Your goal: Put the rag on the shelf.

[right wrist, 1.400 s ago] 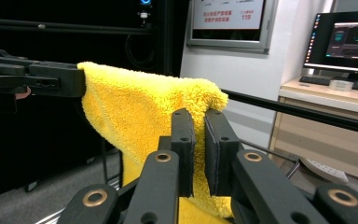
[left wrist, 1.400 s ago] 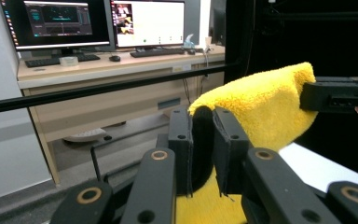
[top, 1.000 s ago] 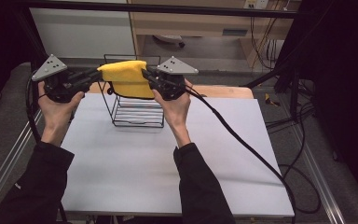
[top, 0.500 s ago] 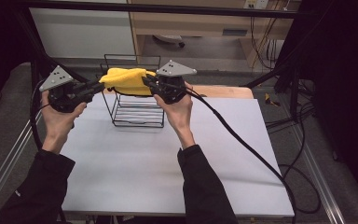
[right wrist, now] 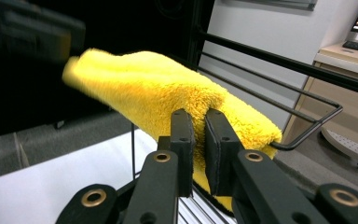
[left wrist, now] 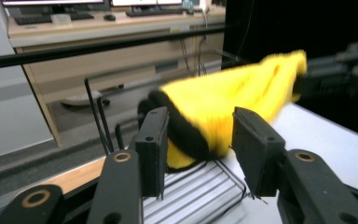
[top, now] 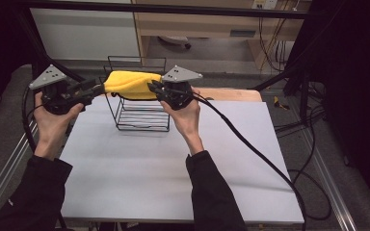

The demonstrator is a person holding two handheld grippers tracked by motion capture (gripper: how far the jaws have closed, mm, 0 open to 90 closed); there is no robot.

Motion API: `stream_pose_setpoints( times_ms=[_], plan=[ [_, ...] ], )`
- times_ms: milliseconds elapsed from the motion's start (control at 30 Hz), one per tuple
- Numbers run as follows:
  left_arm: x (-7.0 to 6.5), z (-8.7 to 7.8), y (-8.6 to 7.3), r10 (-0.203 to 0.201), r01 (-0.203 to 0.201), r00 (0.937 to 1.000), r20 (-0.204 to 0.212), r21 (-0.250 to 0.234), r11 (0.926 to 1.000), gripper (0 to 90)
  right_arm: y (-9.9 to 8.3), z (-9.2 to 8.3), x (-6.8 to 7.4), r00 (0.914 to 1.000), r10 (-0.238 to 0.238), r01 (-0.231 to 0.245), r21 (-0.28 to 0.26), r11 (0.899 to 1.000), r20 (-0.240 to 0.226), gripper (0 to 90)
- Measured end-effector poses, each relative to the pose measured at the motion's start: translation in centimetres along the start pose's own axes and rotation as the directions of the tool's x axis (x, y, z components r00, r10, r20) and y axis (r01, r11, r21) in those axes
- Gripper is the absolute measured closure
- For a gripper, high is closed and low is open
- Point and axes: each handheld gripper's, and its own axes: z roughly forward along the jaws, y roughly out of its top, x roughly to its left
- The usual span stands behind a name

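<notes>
The near half of the white table lay bare between the person's two sleeves, giving open room on that side. Farther back, the left gripper and the right gripper faced each other across the top of a black wire rack that stood on the table toward its far edge.

A yellow microfibre cloth hung bunched between the two grippers, above the rack's open top. Its long axis ran level, left to right across the table, parallel to the far edge.

The right gripper's jaws were clamped on the cloth's right end; in the right gripper view the pads pinched the pile. The left gripper's jaws had just been opening: in the left gripper view they stood apart with the cloth's left end between them, the black-edged fold close to the left-hand pad, the other pad apart from it.

Beyond the rack, the table's wooden far edge adjoined a black frame rail.
</notes>
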Motion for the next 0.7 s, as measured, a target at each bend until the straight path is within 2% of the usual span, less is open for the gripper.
stream_pose_setpoints(
  times_ms=[100, 167, 233, 333, 433, 533, 600, 700],
  plan=[
    [0.3, 0.3, 0.1, -0.039, 0.039, 0.9992, 0.0, 0.018, 0.9991, 54.3, -0.2, 0.2, 0.2, 0.9998, -0.017, 0.017, 0.013, 1.0, 0.004, 83.0],
    [0.3, 0.9, -0.2, -0.05, 0.05, 0.9987, -0.008, 0.051, 0.9974, 54.3, -0.3, 0.2, 0.2, 0.9999, -0.013, 0.013, 0.011, 1.0, 0.004, 83.0],
    [0.4, 1.7, -0.6, -0.069, 0.068, 0.9976, 0.002, 0.079, 0.9946, 54.3, -0.4, 0.2, 0.1, 0.9999, -0.011, 0.011, 0.011, 1.0, 0.004, 82.9],
    [0.3, 2.7, -1.2, -0.077, 0.075, 0.997, 0.011, 0.109, 0.9912, 54.5, -0.4, 0.2, 0.1, 0.9998, -0.021, 0.021, 0.012, 1.0, 0.001, 82.8],
    [0.4, 3.2, -1.7, -0.101, 0.095, 0.9942, 0.037, 0.138, 0.9858, 62.1, -0.5, 0.1, 0.2, 0.9995, -0.031, 0.031, 0.015, 0.999, 0.001, 82.4],
    [0.4, 3.4, -1.9, -0.117, 0.109, 0.9923, 0.039, 0.165, 0.9802, 72.4, -0.6, 0.2, 0.3, 0.9992, -0.039, 0.039, 0.021, 0.999, 0.001, 81.8],
    [0.4, 3.6, -1.9, -0.122, 0.114, 0.9917, 0.04, 0.174, 0.9782, 78.7, -0.7, 0.2, 0.3, 0.9994, -0.036, 0.036, 0.021, 0.999, 0.001, 81.5],
    [0.2, 3.7, -2.0, -0.109, 0.102, 0.9936, 0.029, 0.18, 0.9784, 81.9, -0.7, 0.1, 0.3, 0.9993, -0.037, 0.037, 0.024, 0.999, -0.003, 80.0]
  ],
)
